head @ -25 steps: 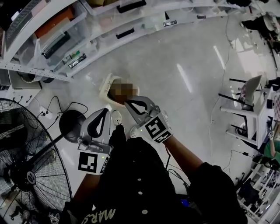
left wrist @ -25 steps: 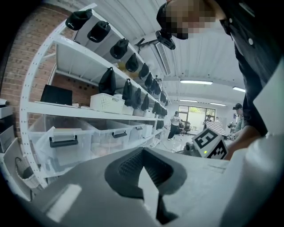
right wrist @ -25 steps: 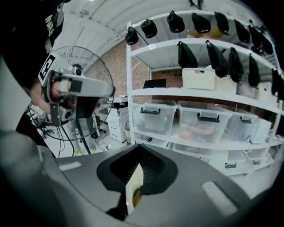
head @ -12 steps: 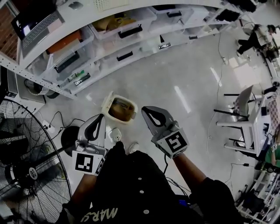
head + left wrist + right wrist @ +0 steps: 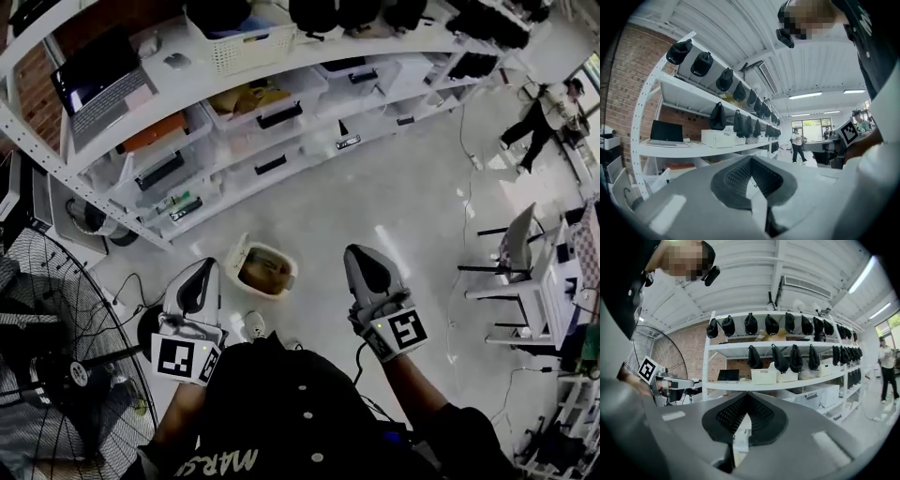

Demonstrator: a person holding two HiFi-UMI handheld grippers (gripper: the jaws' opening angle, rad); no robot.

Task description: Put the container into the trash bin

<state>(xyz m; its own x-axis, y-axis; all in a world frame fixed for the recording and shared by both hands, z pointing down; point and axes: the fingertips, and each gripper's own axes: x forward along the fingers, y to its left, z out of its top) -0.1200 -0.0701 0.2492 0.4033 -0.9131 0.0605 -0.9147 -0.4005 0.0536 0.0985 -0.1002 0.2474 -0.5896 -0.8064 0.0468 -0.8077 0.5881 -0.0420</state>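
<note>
A small cream trash bin (image 5: 240, 253) stands on the floor in front of the shelves, and a brown thing (image 5: 266, 272) lies inside it. My left gripper (image 5: 207, 263) is held level to the left of the bin, shut and empty. Well clear of the bin on its right, my right gripper (image 5: 357, 250) is also shut with nothing in it. In the left gripper view the gripper (image 5: 751, 158) points at the shelves with its jaws together. The right gripper view shows its gripper (image 5: 747, 393) the same way; the bin is in neither gripper view.
Long white shelving (image 5: 281, 103) holds plastic boxes, a laptop (image 5: 98, 80) and dark bags. A big floor fan (image 5: 56, 375) stands at the left with cables (image 5: 127, 281) on the floor. A white chair (image 5: 520, 272) is at the right. A person (image 5: 544, 117) walks far off.
Both grippers have risen. The right one has moved from over the bin to its right. The head view has tilted up and takes in more of the shelves.
</note>
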